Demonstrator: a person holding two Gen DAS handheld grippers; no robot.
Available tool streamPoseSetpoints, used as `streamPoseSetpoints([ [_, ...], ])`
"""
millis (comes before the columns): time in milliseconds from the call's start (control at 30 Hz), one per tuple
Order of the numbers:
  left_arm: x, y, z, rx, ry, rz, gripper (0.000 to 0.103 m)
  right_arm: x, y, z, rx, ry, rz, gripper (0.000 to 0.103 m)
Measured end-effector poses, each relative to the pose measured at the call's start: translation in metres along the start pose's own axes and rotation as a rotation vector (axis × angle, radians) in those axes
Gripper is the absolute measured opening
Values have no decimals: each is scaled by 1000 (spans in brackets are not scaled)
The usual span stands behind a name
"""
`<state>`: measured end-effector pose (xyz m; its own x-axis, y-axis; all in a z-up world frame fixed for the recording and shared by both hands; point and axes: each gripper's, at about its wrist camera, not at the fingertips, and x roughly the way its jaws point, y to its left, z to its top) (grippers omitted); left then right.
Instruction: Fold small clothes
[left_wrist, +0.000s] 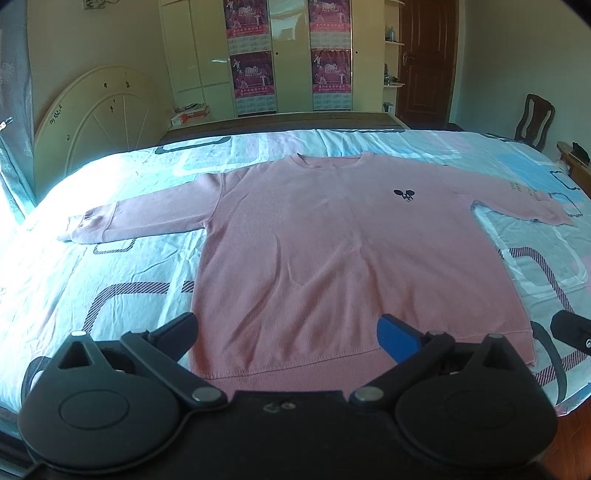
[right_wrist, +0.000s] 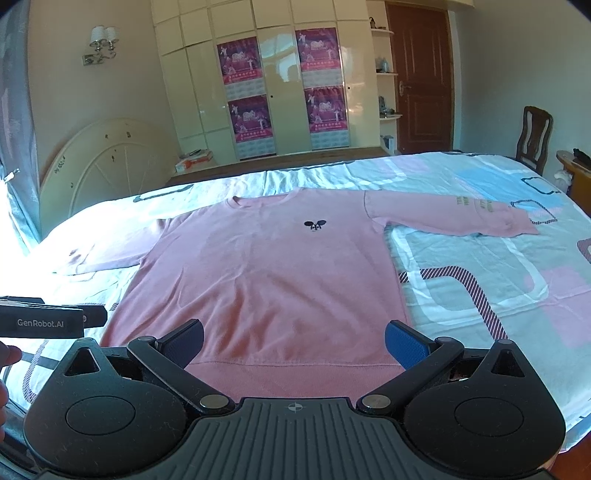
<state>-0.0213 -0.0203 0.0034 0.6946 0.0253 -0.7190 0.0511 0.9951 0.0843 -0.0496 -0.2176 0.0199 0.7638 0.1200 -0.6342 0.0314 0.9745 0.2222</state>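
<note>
Materials and finishes: cloth, plastic, wood

Pink sweatshirt (left_wrist: 314, 251): matt fine-ribbed knit. Bed sheet (left_wrist: 122, 273): thin, creased printed cloth. Left hand-held gripper (left_wrist: 288, 332) and right hand-held gripper (right_wrist: 294, 341): matt black plastic, textured blue pads. Wardrobe (right_wrist: 280, 92): glossy panels. Door (right_wrist: 421, 74): dark wood.

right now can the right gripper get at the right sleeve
Probably yes: the right gripper is open over the hem, and the right sleeve lies flat on the bed with nothing between.

A home bedroom: wide bed (right_wrist: 480, 295) in a patterned sheet, cream wardrobe (right_wrist: 280, 92) with posters at top centre, brown door (right_wrist: 421, 81) upper right
</note>
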Motion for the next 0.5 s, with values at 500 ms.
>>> streamPoseSetpoints([
  [500,35,-5,22,-17,18,8,103,22,-21,17,30,2,-42,103],
])
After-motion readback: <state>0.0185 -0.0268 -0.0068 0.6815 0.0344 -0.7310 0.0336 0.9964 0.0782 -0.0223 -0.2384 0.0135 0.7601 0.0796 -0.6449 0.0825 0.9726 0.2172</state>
